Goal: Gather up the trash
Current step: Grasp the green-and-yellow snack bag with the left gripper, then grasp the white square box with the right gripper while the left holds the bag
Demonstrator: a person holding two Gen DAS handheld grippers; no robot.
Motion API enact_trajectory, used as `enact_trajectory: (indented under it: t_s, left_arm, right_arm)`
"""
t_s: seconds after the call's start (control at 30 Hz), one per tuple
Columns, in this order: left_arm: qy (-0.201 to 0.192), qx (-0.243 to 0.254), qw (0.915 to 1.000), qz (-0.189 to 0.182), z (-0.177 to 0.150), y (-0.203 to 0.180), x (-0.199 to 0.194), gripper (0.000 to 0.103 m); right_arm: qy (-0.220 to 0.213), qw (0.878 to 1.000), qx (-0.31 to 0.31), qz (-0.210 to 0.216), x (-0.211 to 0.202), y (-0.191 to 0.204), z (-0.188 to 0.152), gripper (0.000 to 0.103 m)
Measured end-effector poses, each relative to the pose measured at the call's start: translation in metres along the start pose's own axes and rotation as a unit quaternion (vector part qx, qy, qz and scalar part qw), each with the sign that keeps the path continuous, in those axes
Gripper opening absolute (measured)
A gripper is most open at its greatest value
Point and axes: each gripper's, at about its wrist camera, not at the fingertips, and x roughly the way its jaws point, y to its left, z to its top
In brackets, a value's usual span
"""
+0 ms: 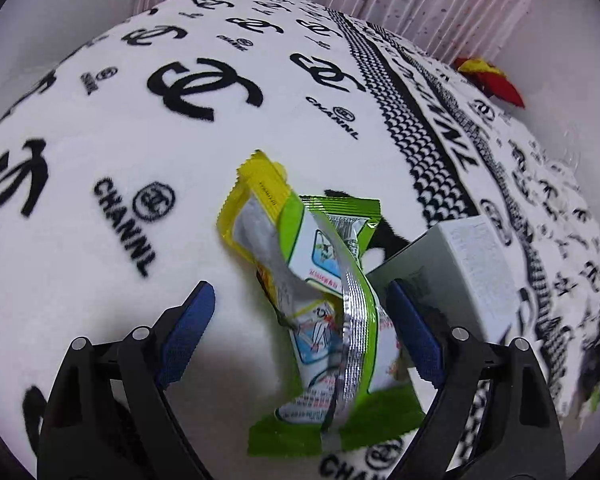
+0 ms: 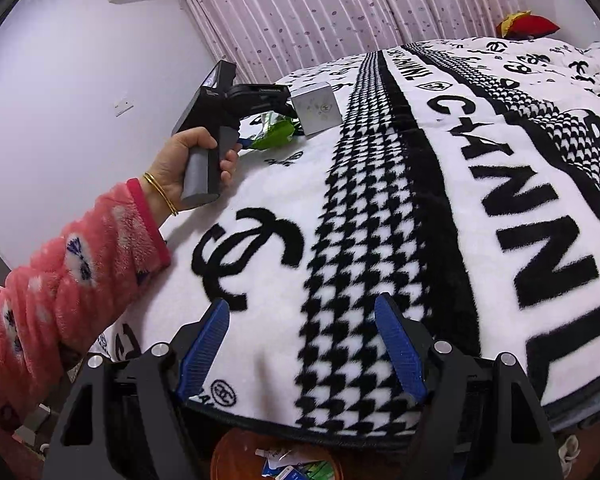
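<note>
Bed (image 2: 380, 184) under logo blanket (image 1: 228, 128), left hand-held gripper (image 1: 300, 340) wide around green wrappers (image 1: 332, 288) without pressing, grey box (image 1: 460, 264) just beside, right hand-held gripper (image 2: 300, 344) wide, empty, at near edge, orange bin (image 2: 236, 456) below.

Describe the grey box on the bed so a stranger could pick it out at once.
Start from the bed's black-and-white logo blanket and follow its houndstooth stripe toward the pink curtain. Just beside that stripe, at the left gripper, stands the grey box. Unlike the crinkly green and yellow wrappers next to it, it is a rigid, plain, square-edged carton.
</note>
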Motion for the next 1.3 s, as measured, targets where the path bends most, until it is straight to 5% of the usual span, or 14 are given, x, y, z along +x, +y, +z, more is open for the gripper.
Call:
enact_trajectory:
  t_s: [0.07,0.17,0.43,0.67,0.93,1.3]
  left_arm:
    - [-0.003,0.007,1.0,0.006,-0.002,-0.001,0.0,0.05]
    - [-0.013,0.006,0.9999,-0.002,-0.003,0.0,-0.006,0.04]
    - [-0.054,0.038,0.9978,-0.005,-0.023,0.0,-0.062,0.039]
    - [-0.084,0.077,0.9934,0.013,-0.078,0.011,-0.13,0.039]
    - [-0.104,0.103,0.9889,0.023,-0.14,0.025,-0.176,0.039]
    - [-0.094,0.073,0.9929,0.007,-0.163,0.051,-0.186,0.039]
  right_arm:
    - [0.0,1.0,0.0,-0.001,0.001,-0.001,0.001,0.074]
    - [0.0,1.0,0.0,-0.001,0.002,-0.001,0.003,0.074]
    - [-0.018,1.0,-0.021,-0.003,0.0,0.009,0.021,0.074]
    - [-0.062,0.996,-0.058,-0.017,0.019,0.018,0.07,0.076]
    - [-0.055,0.993,-0.089,-0.053,0.102,0.031,0.155,0.085]
    - [0.009,0.988,-0.087,-0.128,0.217,0.017,0.225,0.089]
